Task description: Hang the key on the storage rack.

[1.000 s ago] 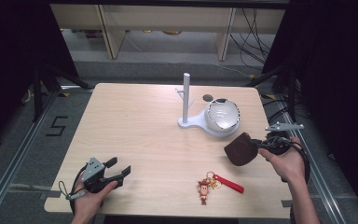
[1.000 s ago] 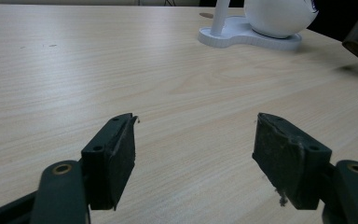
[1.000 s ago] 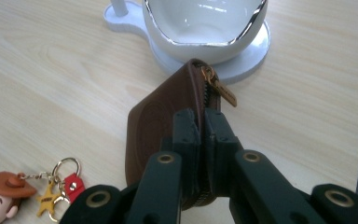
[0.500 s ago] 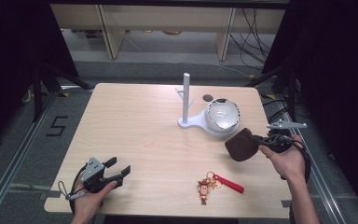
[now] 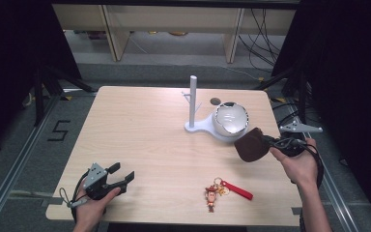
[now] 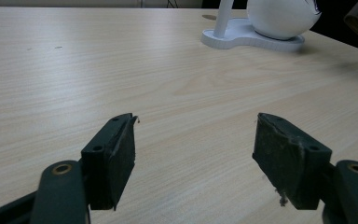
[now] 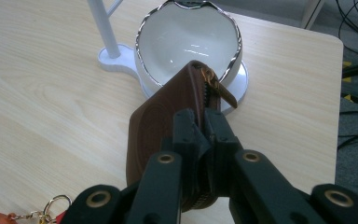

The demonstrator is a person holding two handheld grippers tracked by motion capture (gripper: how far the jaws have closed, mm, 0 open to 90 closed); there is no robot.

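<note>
Brown pouch (image 5: pixel 249 145) clamped in right tongs (image 5: pixel 270 143) near bowl (image 5: pixel 231 120) | left tongs (image 5: pixel 121 178) wide, low over table (image 5: pixel 140 130)

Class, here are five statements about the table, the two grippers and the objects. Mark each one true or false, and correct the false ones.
1. The right gripper is shut on a brown pouch. True.
2. The left gripper holds the keychain. False: its jaws are open with nothing between them; the keychain lies on the table apart from it.
3. The white bowl has nothing in it. True.
4. The pouch lies flat on the table. False: it is held up, close to the bowl's rim.
5. A white post stands on the same base as the bowl. True.
</note>
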